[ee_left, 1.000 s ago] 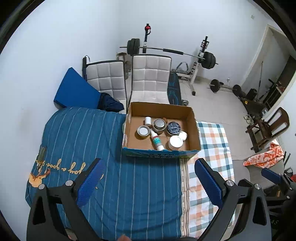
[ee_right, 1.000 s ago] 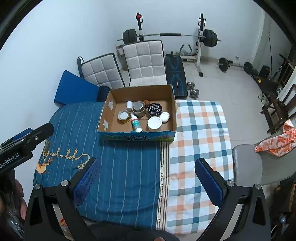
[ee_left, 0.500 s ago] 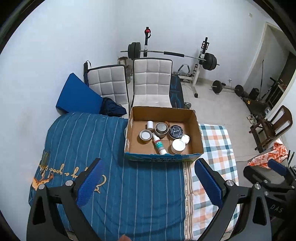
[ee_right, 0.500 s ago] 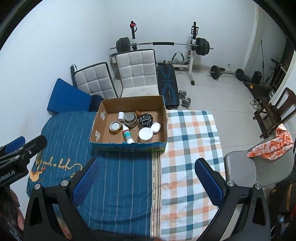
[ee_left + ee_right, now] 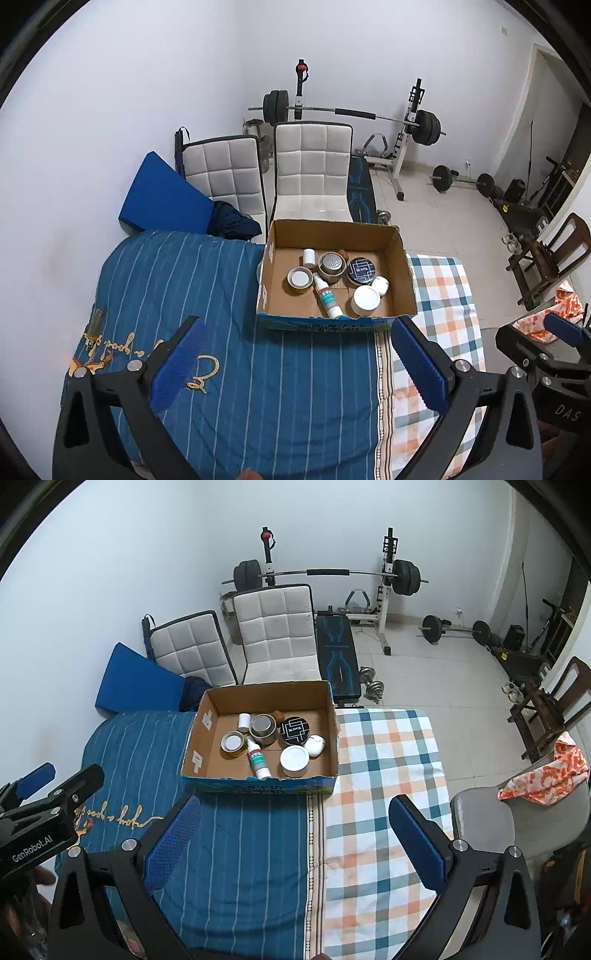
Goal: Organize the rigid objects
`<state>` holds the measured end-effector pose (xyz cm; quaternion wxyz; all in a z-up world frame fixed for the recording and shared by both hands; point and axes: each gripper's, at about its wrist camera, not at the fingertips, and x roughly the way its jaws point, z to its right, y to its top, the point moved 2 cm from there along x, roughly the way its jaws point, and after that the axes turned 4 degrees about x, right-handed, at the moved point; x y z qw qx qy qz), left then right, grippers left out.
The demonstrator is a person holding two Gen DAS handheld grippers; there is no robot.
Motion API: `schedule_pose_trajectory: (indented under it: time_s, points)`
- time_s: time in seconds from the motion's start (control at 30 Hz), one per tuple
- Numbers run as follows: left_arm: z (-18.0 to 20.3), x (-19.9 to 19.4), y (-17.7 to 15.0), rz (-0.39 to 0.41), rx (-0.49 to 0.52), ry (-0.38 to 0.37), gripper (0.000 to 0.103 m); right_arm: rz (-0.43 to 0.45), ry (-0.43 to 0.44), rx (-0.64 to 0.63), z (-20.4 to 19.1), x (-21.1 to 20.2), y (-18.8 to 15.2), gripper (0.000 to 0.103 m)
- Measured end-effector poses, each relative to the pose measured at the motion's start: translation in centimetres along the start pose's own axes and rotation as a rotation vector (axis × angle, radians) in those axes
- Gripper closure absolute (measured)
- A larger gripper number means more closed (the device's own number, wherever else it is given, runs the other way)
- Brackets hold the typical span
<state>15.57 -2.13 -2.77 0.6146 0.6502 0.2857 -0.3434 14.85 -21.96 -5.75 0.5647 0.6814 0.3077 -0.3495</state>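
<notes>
An open cardboard box (image 5: 402, 266) (image 5: 332, 716) sits on the far half of a cloth-covered table. Inside lie a white spray bottle (image 5: 327, 297) (image 5: 258, 762), a tape roll (image 5: 300, 280) (image 5: 233, 744), a metal tin (image 5: 331, 266) (image 5: 263, 729), a black round tin (image 5: 361, 271) (image 5: 294, 731), a white round lid (image 5: 365, 299) (image 5: 294, 760), a small white jar (image 5: 380, 285) (image 5: 314, 745) and a small white cylinder (image 5: 309, 256) (image 5: 243, 722). My left gripper (image 5: 299, 363) is open and empty, well short of the box. My right gripper (image 5: 295, 843) is open and empty too, high above the cloth.
A blue striped cloth (image 5: 192, 280) covers the table's left part and a checked cloth (image 5: 384, 760) the right. Two white padded chairs (image 5: 312, 173), a blue cushion (image 5: 162, 199) and a barbell rack (image 5: 406, 122) stand beyond. A grey chair (image 5: 491, 819) with an orange cloth stands at the right.
Both grippers have risen and drawn back, so the box looks smaller and farther away. Both stay open and empty. The box's contents have not moved.
</notes>
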Motion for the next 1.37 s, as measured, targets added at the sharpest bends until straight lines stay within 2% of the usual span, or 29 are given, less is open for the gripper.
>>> schedule_pose_trajectory:
  time_s: [1.37]
  points:
    - [0.0,0.0,0.0,0.024,0.011,-0.003,0.0,0.062,-0.05,-0.005,-0.3,-1.2,0.6,0.0]
